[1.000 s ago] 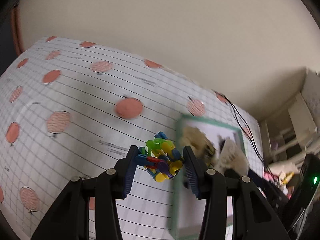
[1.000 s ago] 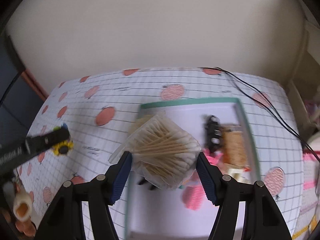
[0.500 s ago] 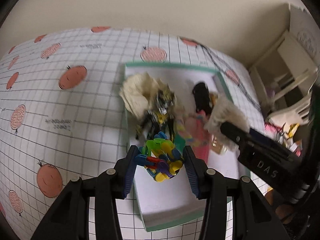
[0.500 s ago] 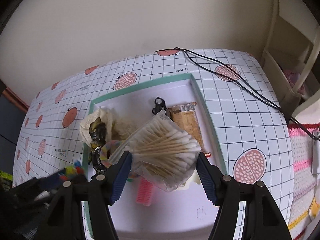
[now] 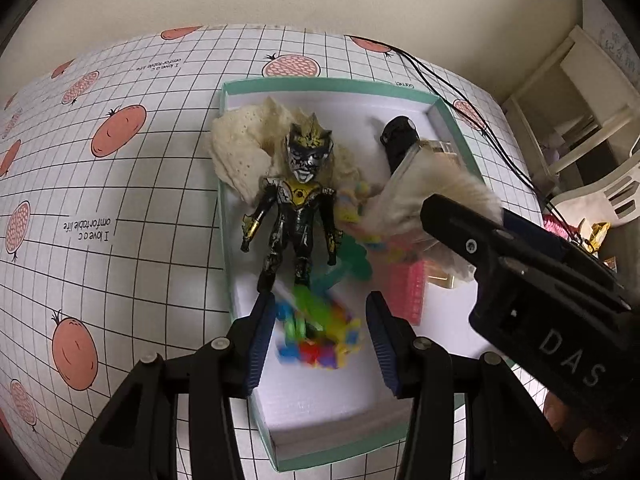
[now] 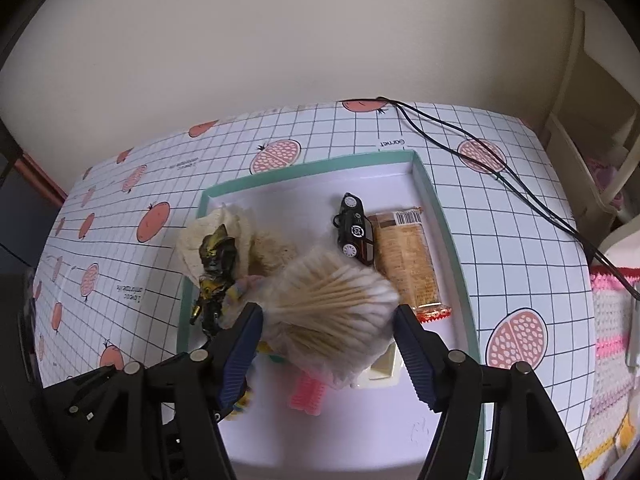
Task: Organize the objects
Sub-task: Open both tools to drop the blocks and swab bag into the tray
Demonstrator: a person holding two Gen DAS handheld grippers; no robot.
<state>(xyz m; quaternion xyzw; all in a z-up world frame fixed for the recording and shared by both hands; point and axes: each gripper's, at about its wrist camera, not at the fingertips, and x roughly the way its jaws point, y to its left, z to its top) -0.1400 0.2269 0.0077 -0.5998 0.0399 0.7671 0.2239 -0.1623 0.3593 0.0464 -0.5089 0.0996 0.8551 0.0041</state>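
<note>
Two grippers hang over the green-rimmed tray (image 5: 328, 86), which sits on your fruit-print grid tablecloth (image 5: 120, 200). Your left gripper (image 5: 316, 338) has its jaws spread apart, and the multicoloured plastic toy cluster (image 5: 316, 336) shows between them as a motion blur, apparently clear of both pads. It lies above the tray's white floor at about 6 o'clock. Your right gripper (image 6: 326, 340) stands wide too, with the bag of cotton swabs (image 6: 332, 308) filling the gap; whether the pads actually press the bag, you cannot tell.

Crowding the tray: a black-and-gold action figure (image 5: 298, 208) lies at 11 o'clock from the cluster, its head against a cream knitted cloth (image 5: 240, 152). A black toy car (image 6: 354, 234) rests at 12 o'clock from the swabs, touching a wrapped snack bar (image 6: 406, 258) along its right side. A pink comb-like piece (image 6: 306, 394) lies just below the bag. A black cable (image 6: 480, 152) trails across the cloth beyond the tray's far right corner.
</note>
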